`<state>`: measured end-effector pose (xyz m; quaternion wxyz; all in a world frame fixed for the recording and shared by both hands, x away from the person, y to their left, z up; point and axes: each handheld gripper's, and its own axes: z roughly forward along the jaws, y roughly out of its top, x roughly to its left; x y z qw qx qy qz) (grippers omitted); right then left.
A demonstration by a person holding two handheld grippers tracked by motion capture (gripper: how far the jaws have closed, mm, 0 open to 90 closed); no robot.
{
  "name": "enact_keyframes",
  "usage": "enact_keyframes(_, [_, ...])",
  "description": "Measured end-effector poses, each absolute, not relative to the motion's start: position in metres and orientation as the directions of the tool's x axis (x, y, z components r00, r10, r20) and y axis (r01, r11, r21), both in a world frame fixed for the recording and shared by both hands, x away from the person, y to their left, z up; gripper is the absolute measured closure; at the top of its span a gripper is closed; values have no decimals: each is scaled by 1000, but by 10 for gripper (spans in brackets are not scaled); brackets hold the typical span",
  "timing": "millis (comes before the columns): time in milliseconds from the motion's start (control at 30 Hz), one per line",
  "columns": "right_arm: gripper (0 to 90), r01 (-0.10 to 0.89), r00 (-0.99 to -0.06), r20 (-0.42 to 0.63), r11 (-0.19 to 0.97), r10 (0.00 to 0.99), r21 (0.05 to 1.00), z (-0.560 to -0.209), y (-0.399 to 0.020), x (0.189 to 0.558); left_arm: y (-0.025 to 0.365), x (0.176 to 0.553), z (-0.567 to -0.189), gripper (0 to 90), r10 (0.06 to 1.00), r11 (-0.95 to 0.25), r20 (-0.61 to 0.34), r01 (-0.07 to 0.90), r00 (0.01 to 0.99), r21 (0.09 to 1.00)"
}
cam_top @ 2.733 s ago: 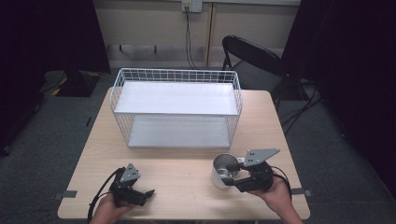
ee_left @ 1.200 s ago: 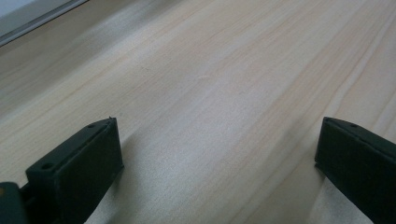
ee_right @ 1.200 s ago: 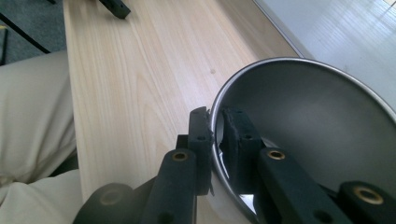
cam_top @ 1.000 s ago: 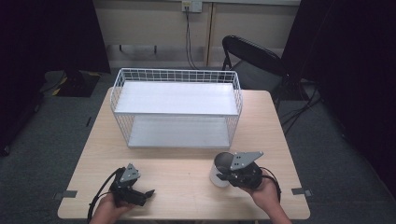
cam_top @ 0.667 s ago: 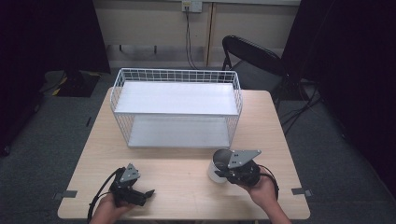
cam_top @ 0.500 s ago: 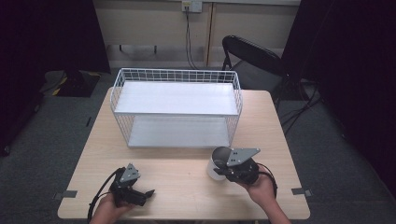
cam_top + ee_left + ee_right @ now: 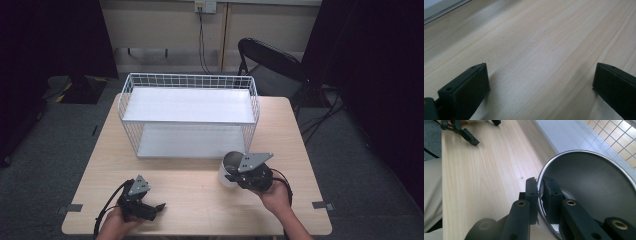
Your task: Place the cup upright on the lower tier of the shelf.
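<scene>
We've got the right gripper [image 7: 539,185] pinching the rim of the metal cup [image 7: 594,190], one jaw inside and one outside the wall. The cup [image 7: 231,167] sits on the table [image 7: 200,200] just in front of the wire rack [image 7: 187,117], near its right end. Our left gripper [image 7: 159,207], well out from the rack's left end, rests with jaws spread wide, nothing between them.

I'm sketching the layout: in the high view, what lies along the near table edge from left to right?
Left claw → metal cup → right claw, shut on the cup's rim.
</scene>
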<state>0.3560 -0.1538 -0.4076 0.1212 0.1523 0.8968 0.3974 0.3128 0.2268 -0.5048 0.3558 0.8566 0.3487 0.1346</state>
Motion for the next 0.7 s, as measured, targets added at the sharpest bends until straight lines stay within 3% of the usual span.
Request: enact_keyframes(700, [829, 149, -909, -148, 634, 390, 759, -396, -143, 372, 227, 313, -505, 0, 693, -504, -16, 501, 720, 703])
